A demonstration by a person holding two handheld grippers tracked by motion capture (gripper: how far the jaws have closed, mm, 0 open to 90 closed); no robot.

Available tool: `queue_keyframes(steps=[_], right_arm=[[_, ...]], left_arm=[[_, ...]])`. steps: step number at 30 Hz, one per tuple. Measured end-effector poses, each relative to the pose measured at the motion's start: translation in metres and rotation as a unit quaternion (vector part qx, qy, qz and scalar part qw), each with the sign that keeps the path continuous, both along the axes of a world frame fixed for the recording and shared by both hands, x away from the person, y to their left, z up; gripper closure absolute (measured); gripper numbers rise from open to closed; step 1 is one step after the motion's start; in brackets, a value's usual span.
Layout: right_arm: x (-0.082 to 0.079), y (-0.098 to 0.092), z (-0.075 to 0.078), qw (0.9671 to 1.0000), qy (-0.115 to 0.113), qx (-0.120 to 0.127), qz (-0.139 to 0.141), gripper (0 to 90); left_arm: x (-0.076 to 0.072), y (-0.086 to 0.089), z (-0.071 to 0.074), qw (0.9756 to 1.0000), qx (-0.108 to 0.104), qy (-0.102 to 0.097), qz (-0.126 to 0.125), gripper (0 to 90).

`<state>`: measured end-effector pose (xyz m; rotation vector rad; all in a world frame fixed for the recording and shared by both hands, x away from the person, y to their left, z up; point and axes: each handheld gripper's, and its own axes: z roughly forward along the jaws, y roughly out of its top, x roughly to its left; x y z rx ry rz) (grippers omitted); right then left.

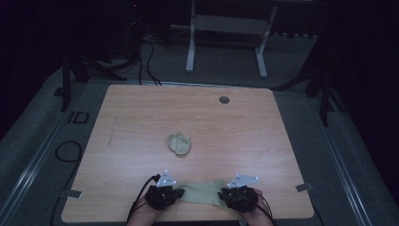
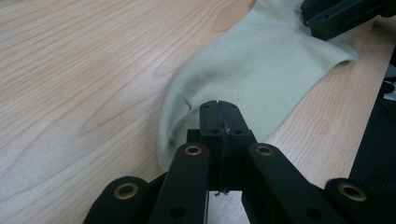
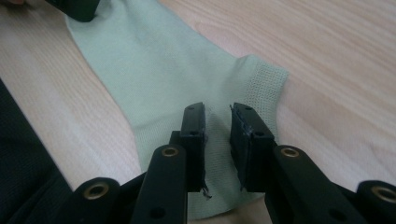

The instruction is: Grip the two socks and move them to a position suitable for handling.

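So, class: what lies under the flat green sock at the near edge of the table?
The flat sock lies directly on the wooden table, with bare wood showing all round it. Whether anything is beneath or inside it is covered by the cloth.

Left hand-held gripper [image 2: 218, 108]: jaws fully closed, pads meeting. Right hand-held gripper [image 3: 217, 116]: jaws slightly parted, both held low.
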<state>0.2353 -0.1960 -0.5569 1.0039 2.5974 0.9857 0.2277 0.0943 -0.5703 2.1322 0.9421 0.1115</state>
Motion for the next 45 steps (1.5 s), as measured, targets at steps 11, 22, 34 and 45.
queue_keyframes(steps=[11,22,34,45], right_arm=[[0.018,0.003,-0.001,1.0000,-0.003,0.008,-0.005,75.0],[0.014,-0.002,-0.001,0.9999,-0.007,0.005,-0.013,74.1],[0.007,0.004,0.011,0.9997,0.007,0.022,0.004,53.1],[0.025,0.010,0.037,0.9990,-0.028,0.033,0.013,48.3]], left_arm=[[0.002,0.002,-0.002,0.9999,-0.015,0.002,0.003,89.4],[0.007,0.001,-0.004,0.9997,-0.023,0.003,-0.004,89.4],[0.002,0.000,0.004,0.9996,-0.026,-0.010,-0.001,46.6],[-0.012,0.034,0.016,0.9980,-0.053,-0.030,0.013,34.1]])
